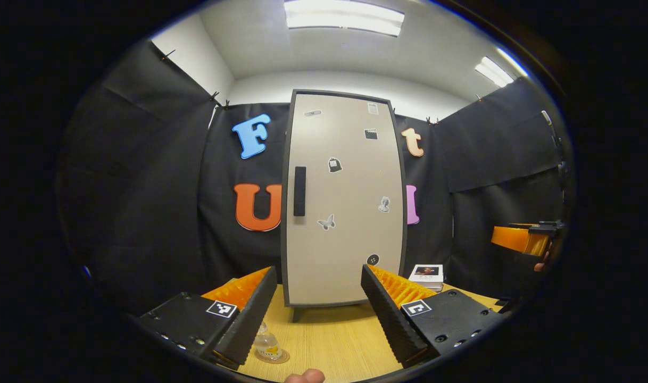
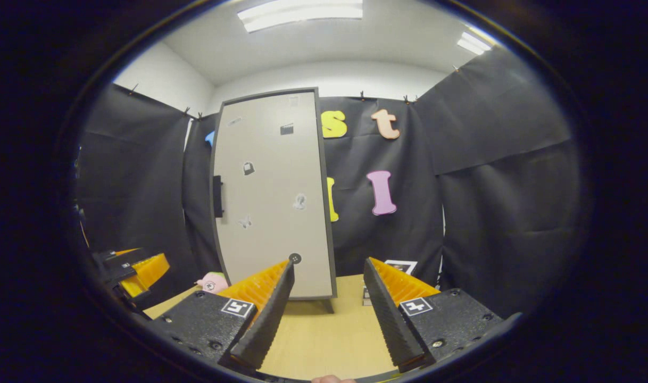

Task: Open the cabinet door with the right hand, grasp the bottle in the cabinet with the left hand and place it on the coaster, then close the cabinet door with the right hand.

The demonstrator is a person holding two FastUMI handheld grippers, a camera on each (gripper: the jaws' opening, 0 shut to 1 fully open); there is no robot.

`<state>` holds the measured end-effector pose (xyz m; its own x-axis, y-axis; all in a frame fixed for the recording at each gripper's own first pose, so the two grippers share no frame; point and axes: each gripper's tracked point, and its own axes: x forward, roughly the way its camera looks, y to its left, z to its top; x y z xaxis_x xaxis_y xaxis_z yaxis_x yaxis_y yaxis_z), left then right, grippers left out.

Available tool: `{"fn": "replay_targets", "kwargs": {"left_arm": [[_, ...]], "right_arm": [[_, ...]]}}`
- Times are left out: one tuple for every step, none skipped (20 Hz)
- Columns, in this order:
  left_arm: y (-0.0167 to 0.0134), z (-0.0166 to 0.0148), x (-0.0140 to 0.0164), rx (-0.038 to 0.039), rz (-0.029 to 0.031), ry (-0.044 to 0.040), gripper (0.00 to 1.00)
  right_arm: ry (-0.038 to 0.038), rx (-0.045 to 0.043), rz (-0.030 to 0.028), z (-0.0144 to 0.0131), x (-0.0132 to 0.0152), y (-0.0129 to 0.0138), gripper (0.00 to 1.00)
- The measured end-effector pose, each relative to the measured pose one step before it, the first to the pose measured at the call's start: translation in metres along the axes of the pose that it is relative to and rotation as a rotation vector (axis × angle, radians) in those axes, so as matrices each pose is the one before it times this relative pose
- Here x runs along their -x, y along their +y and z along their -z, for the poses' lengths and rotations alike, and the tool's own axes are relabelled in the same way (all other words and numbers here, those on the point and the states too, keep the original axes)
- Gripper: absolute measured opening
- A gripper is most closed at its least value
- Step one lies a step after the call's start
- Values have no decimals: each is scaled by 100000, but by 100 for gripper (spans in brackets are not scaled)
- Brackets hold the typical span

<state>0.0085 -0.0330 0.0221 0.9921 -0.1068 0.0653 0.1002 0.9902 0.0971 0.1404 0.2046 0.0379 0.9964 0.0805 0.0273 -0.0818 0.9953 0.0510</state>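
Cabinet [image 1: 342, 202] stands upright at the back of the wooden surface [image 1: 329, 340], door flat shut, dark handle [image 1: 299, 191] on its left edge. But a clear bottle [image 1: 265, 344] already sits on a round coaster [image 1: 273, 355] near the front of the surface, just beside the left claw [image 1: 313, 314] inner left finger, so going by how things lie the job looks all but finished or about to restart; can't tell which. Left claw is released, fingers wide apart w/ nothing between them. Right claw [image 2: 328, 311] likewise spread wide and empty, hanging back from the cabinet and a bit to its right; handle [image 2: 217, 196] sits far over on the door's left side from there. Risks: bottle is so close to the left claw that any sideways drift or careless drop of that hand could clip it and tip it off the coaster; it looks light and narrow, prob easy to topple. If the door has to be opened, right claw must cross the whole door front to reach the handle, and a shallow pinch could slip off. Cabinet is tall on short legs, so a hard tug may rock it. A small book or box [image 1: 426, 276] lies beside the cabinet's right foot and a pink toy [image 2: 213, 282] near its left; either could be nudged by a wide swing.
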Motion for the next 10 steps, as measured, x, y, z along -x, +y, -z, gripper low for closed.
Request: {"fn": "replay_targets", "kwargs": {"left_arm": [[-12, -84, 76, 69, -96, -7, 96], [-60, -115, -35, 85, -10, -298, 96], [-38, -96, 49, -35, 7, -215, 96], [-107, -105, 8, -153, 99, -183, 96], [-103, -118, 136, -98, 81, -125, 96], [-94, -87, 75, -127, 56, -213, 96], [-47, -94, 13, -127, 129, -366, 96], [-125, 10, 16, -97, 92, -166, 96], [-154, -95, 111, 46, 90, -154, 96], [-14, -10, 70, 161, 111, -166, 96]], "right_arm": [[-241, -239, -96, -49, 138, 29, 85], [-214, -50, 58, 5, 63, -132, 85], [-114, 102, 68, -20, 53, -112, 85], [-284, 65, 36, -35, 23, -61, 85], [-182, -35, 66, -19, -16, -9, 85], [20, -181, -94, 78, -35, -11, 85], [194, -200, -226, 79, -75, 27, 85], [205, -135, -247, 49, -37, 81, 85], [230, -39, -223, 76, -19, 33, 85], [242, 83, -303, 63, -8, 138, 85]]}}
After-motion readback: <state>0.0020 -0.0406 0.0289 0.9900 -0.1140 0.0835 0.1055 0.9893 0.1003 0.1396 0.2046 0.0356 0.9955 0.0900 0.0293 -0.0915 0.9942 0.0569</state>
